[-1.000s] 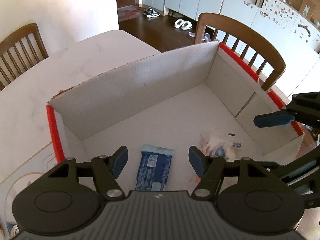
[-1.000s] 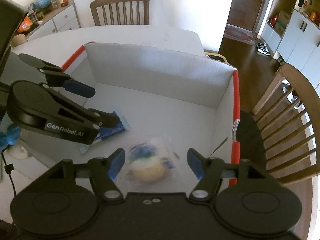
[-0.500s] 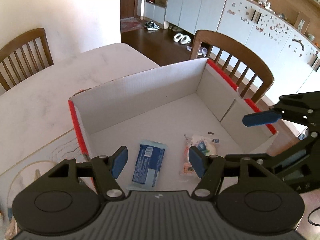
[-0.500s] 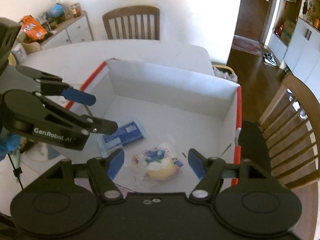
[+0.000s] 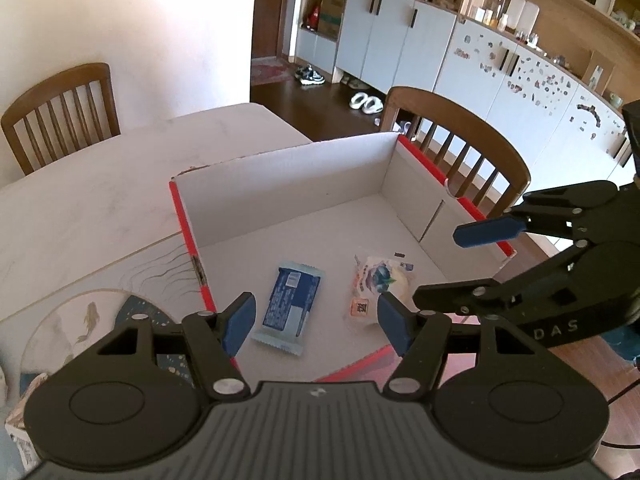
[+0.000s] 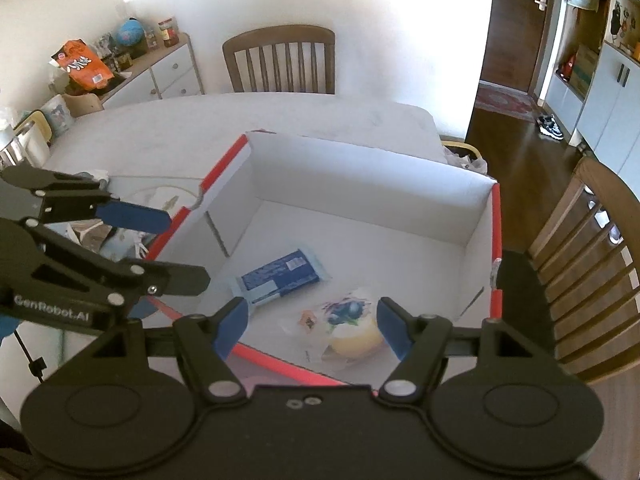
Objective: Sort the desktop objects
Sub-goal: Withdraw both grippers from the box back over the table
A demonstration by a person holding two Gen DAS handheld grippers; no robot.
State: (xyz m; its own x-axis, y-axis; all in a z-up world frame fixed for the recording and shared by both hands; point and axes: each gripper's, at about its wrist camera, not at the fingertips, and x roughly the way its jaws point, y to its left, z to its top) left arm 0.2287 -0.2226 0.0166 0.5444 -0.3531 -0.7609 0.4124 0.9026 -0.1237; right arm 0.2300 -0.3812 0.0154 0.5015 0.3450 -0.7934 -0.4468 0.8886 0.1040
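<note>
Table (image 5: pixel 100 200): holds an open box (image 5: pixel 280 172) near its corner
In the box: a flat snack packet (image 5: pixel 290 306) lies left of a bagged bun (image 5: pixel 378 288), apart, both on the floor near the front wall
Left of the box: a placemat (image 5: pixel 80 320) on the table
Chairs: one (image 6: pixel 280 60) at the table's far end, one (image 5: pixel 460 140) beside the box
Behind: cabinets (image 5: pixel 400 48) along the wall

White table (image 5: pixel 100 208); cardboard box (image 5: pixel 280 176) atop
</note>
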